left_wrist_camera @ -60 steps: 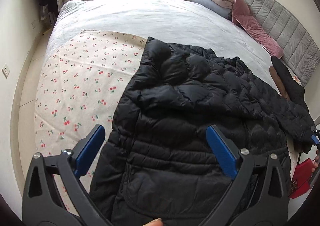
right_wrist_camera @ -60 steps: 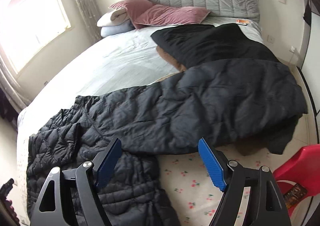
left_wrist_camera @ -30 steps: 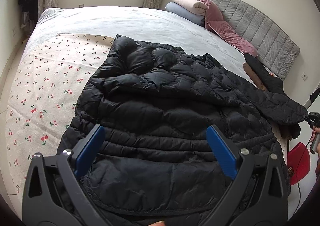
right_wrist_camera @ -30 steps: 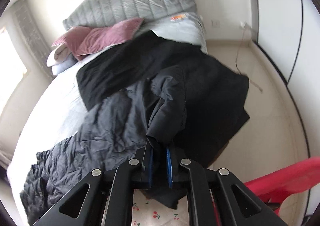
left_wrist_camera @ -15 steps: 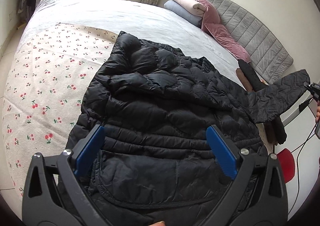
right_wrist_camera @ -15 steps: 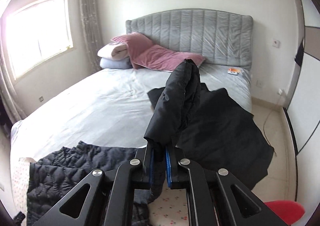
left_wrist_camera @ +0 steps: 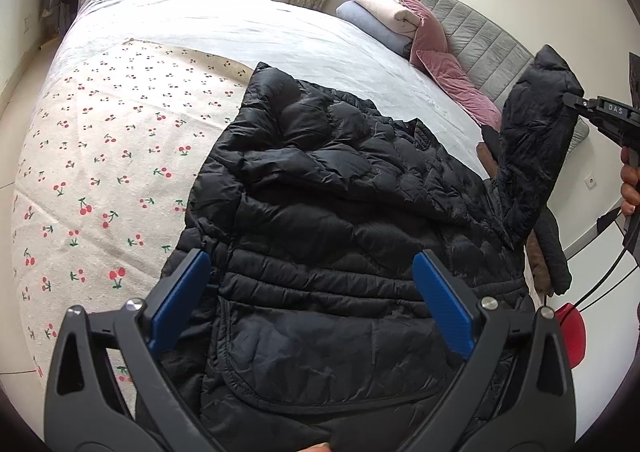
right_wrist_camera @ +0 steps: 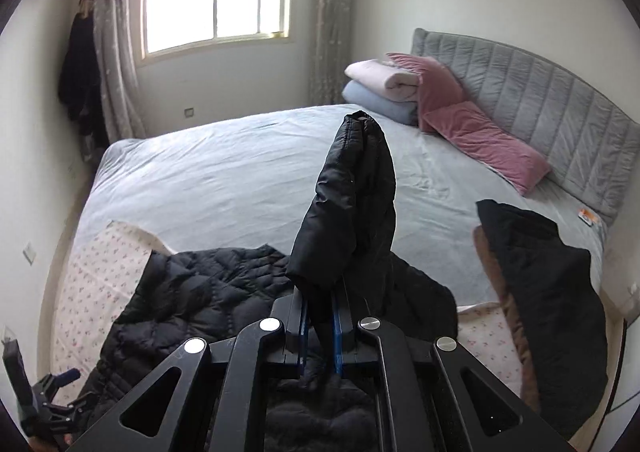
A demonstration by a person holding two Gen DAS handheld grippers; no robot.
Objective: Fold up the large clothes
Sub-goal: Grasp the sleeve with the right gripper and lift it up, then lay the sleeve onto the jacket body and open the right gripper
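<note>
Between right tongs [right_wrist_camera: 320, 326], black jacket sleeve [right_wrist_camera: 352, 204]

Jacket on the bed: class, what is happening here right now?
A person with a gripper in each hand is folding a black puffer jacket spread on the bed. The right gripper is shut on one sleeve and holds it above the jacket. The left gripper hangs open over the hem, holding nothing.

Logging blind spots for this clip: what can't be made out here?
- Jacket hem, left wrist view: cut off by the bottom edge and the left hand-held gripper.
- Sleeve end, right wrist view: hidden between the right hand-held gripper's pads.
- Brown garment: mostly covered by black clothing.
</note>
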